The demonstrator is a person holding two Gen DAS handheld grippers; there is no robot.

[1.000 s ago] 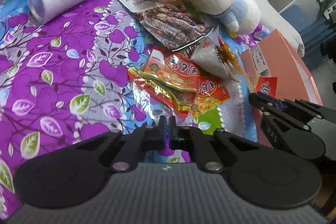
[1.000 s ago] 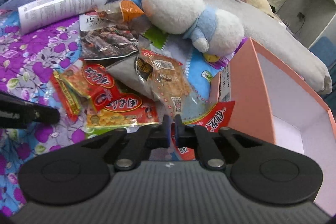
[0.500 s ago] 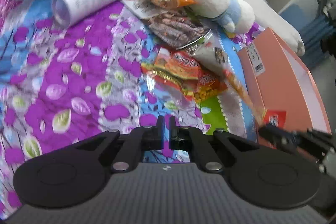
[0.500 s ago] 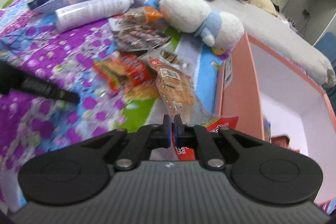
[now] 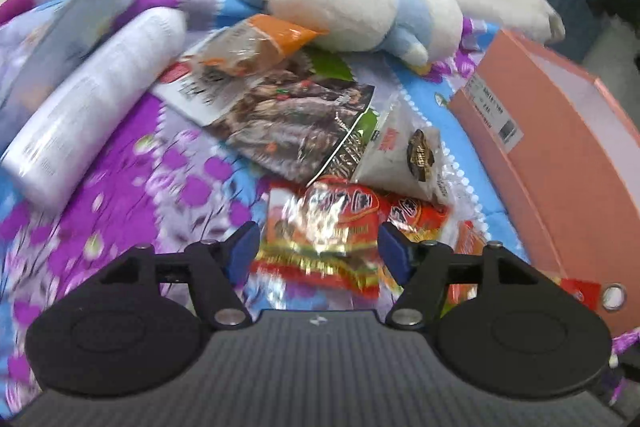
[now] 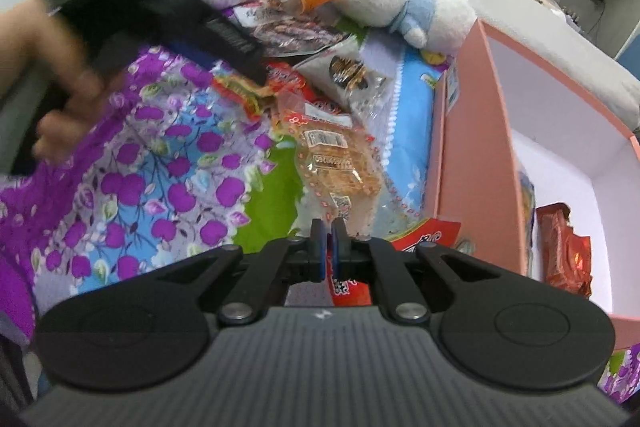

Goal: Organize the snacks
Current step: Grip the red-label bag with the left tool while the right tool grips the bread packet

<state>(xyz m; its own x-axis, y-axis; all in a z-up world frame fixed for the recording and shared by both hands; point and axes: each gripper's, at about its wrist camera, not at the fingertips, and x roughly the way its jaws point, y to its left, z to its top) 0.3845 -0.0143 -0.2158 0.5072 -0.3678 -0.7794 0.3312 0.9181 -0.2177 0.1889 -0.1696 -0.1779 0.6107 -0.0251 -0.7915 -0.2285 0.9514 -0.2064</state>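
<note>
A red and gold foil snack packet (image 5: 320, 227) lies flat on the bedspread, straight ahead of the left gripper (image 5: 318, 251) and framed by its spread jaws, untouched. Beyond it, slightly right, rests a grey triangular packet (image 5: 404, 155), and further off a large flat shrimp snack bag (image 5: 280, 115) with an orange-topped clear packet (image 5: 256, 43) on its far corner. A clear packet of brown crisps (image 6: 340, 167) hangs from the right gripper (image 6: 329, 247), pinched at its red edge. Right of that gripper stands the open pink box (image 6: 472, 163), with a red-brown wrapped snack (image 6: 560, 247) inside.
</note>
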